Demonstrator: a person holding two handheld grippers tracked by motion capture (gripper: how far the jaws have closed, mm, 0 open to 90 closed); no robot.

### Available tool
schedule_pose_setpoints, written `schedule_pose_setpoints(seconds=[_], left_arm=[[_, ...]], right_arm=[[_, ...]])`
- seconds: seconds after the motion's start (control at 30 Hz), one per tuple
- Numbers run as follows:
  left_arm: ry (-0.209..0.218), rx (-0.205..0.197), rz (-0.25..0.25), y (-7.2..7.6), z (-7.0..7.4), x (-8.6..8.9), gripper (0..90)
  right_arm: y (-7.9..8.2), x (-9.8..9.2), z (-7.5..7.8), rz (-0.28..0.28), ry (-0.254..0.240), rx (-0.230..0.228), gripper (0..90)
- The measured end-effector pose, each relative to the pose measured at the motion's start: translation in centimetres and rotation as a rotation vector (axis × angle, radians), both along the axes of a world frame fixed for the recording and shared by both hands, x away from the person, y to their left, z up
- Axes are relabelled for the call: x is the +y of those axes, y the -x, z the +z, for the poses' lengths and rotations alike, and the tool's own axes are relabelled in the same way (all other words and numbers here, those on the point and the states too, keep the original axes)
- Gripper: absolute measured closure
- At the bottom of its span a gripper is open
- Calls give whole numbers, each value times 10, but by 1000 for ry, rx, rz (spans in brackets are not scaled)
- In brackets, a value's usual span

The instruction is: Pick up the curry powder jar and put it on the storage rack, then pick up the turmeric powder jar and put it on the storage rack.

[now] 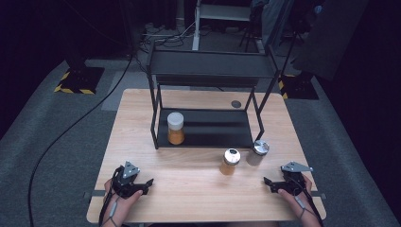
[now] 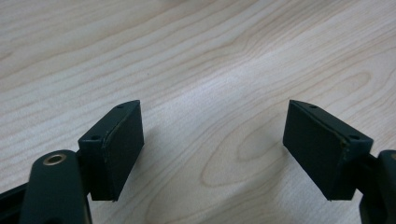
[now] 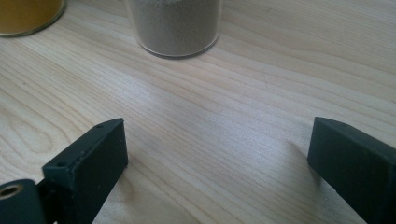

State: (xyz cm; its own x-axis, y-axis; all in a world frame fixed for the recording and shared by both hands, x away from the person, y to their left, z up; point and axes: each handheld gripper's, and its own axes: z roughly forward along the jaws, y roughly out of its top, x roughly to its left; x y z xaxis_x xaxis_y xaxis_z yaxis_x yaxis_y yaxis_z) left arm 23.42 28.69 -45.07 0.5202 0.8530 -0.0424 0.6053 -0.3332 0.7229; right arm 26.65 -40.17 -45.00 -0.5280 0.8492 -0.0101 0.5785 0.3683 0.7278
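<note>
Both the left gripper (image 1: 147, 182) and right gripper (image 1: 267, 181) are rested open and empty on the table (image 1: 198, 189), the two spice jars (image 1: 230, 162) being left within the right one's reach.

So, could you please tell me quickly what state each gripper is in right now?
Left gripper: open, holding nothing, over bare table.
Right gripper: open, holding nothing.

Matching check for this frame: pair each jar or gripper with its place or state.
1. white-lidded jar
2. orange jar with silver lid
3. grey-filled jar
4. left gripper

a. open, empty, over bare table
b. on the rack's lower shelf
c. on the table, nearest the right gripper
d. on the table, left of the grey-filled jar

Pairs: 1-b, 2-d, 3-c, 4-a
</note>
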Motion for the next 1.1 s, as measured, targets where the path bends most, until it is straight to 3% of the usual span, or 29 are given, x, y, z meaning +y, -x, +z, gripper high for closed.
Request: schedule_pose_setpoints(seconds=[0.43, 1.1], left_arm=[[-34, 0, -30, -1, 0, 0, 111], [-34, 2, -28, -2, 0, 0, 95]], right_arm=[[0, 0, 0, -3, 0, 1, 50], [2, -1, 0, -2, 2, 0, 50]])
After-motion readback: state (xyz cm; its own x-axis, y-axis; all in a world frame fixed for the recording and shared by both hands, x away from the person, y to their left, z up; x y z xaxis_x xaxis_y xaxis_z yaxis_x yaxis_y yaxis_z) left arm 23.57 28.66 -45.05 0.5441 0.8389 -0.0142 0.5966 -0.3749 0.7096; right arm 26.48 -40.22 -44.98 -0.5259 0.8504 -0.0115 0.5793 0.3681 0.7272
